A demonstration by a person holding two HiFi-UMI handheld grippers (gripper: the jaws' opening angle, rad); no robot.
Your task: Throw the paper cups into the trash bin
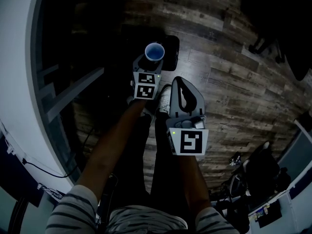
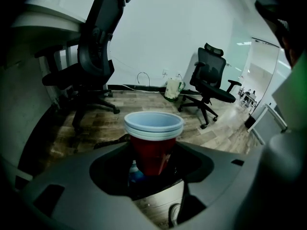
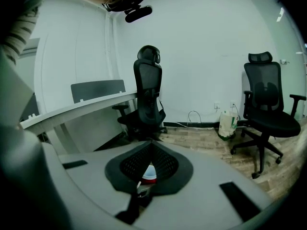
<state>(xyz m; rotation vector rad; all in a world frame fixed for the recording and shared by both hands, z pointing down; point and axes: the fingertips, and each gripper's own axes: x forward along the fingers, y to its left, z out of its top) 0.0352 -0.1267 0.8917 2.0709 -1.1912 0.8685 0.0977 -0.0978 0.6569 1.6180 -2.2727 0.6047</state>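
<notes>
Head view: left gripper [image 1: 148, 65] clamped on upright paper cups [image 1: 154, 52] above wood floor [image 1: 234, 82]; right gripper [image 1: 181, 88] just beside, not touching the cups. Left gripper view: two nested rims, red wall, jaws gripping low; office chair [image 2: 213, 80] behind. Right gripper view: jaws closed tip to tip; desk [image 3: 86, 107] beyond.

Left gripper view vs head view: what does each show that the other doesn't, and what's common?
Left gripper view only: the red outer wall of the paper cups and their two stacked rims; two office chairs; a bag by the white wall.
Head view only: the right gripper, tongs together; the person's striped sleeves; a dark bin-like object on the floor just past the cups.
Both: the cups upright in the left gripper's tongs, and the wood-plank floor.
</notes>
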